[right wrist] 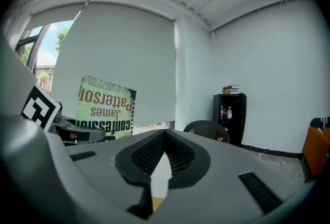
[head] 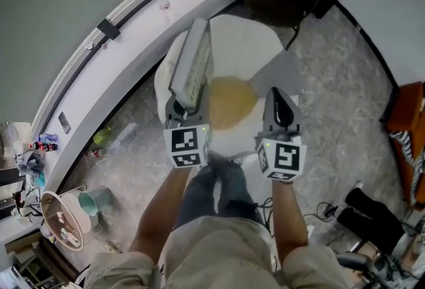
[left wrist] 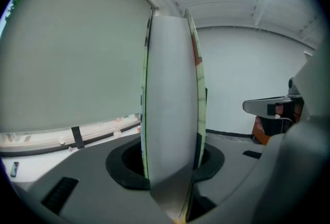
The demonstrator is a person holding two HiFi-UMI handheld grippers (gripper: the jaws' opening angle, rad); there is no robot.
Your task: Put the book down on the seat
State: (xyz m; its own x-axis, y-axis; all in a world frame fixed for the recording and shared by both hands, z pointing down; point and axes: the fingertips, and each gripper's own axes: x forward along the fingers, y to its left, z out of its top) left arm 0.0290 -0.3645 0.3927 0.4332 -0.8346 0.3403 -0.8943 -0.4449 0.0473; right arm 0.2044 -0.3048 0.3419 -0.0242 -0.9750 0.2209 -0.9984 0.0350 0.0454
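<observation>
White plastic framed the chair (head: 247, 38), and its yellowish seat (head: 230, 103) lay bare below both tools. The left hand-held gripper (head: 183, 108) was clenched on the lower end of the book (head: 192, 60). The book stood on edge above the seat's left side, its long axis running away from the person toward the chair back. The left gripper view showed it between the jaws, page block facing the camera.

The seat lay below and to the right of the book, so the left hand was the one placed to lower it. Tipping the cover rightward should bring it flat on the cushion.

The right hand-held gripper (head: 279, 108) hovered over the seat's right side, jaws together on nothing — well apart from the book.

The seat's left rim sat close beneath the book, so a drift leftward could miss the cushion.
</observation>
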